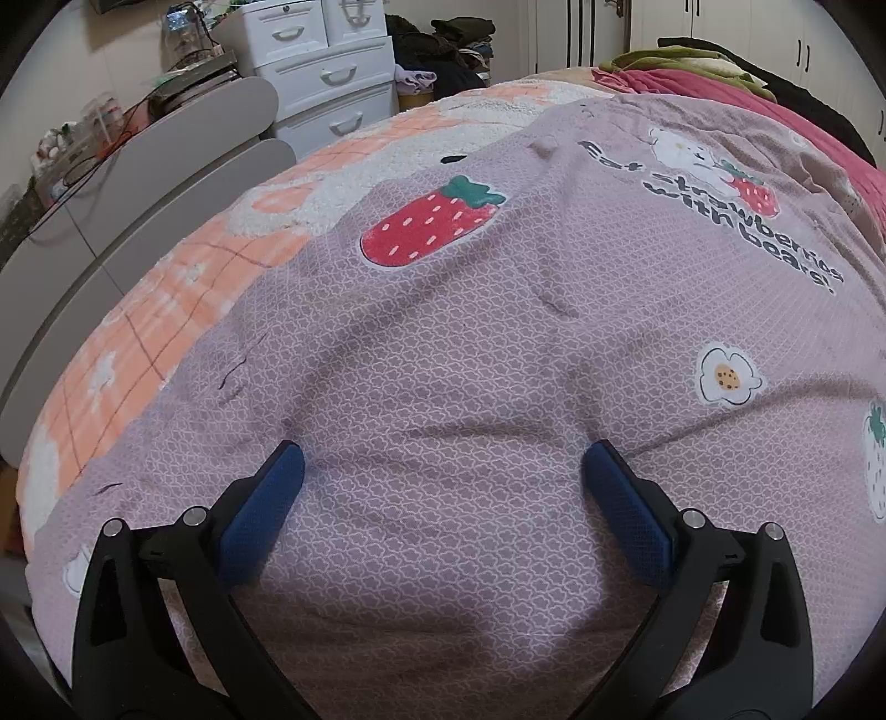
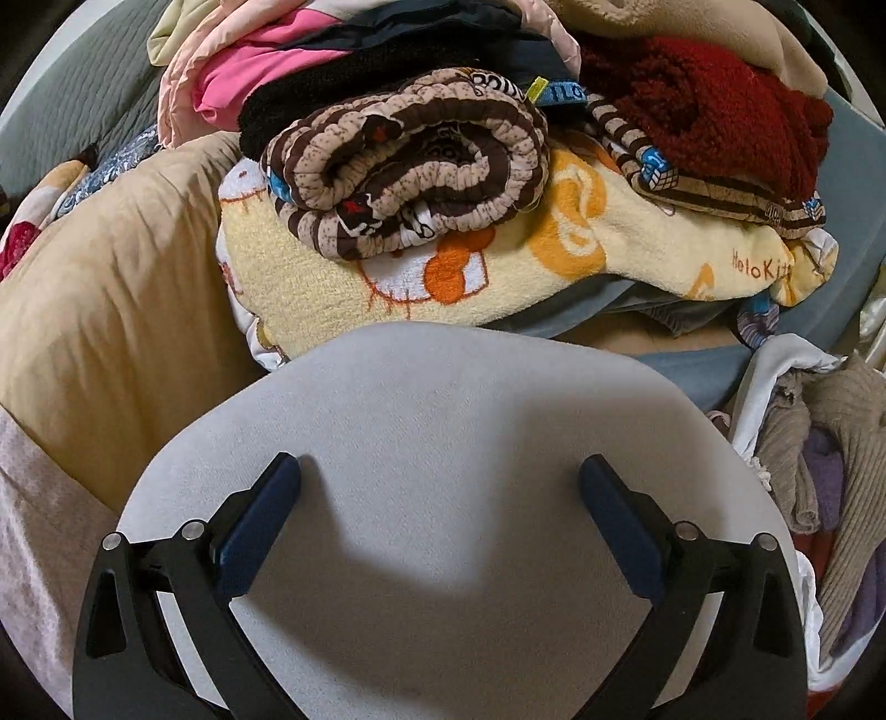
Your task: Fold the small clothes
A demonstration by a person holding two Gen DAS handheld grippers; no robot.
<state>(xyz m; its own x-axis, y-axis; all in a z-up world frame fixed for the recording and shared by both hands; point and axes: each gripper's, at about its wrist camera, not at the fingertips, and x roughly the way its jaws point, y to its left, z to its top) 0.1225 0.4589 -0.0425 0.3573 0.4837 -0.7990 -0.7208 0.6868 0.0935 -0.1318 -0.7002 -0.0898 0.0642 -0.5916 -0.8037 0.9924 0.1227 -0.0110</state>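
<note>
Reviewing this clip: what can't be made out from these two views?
- Left wrist view: no small garment shows; the left gripper, open, presses only the strawberry quilt.
- Left wrist view: the dark pile by the drawers is too far away to identify.
- Right wrist view: the grey panel hides whatever lies under the open right gripper.
- Right wrist view: the striped roll and red knit are bunched up; their types are unclear.

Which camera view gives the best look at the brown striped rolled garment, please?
The right wrist view: the brown striped rolled garment sits centred on the yellow towel, past the open right gripper. The left wrist view doesn't show it.
</note>
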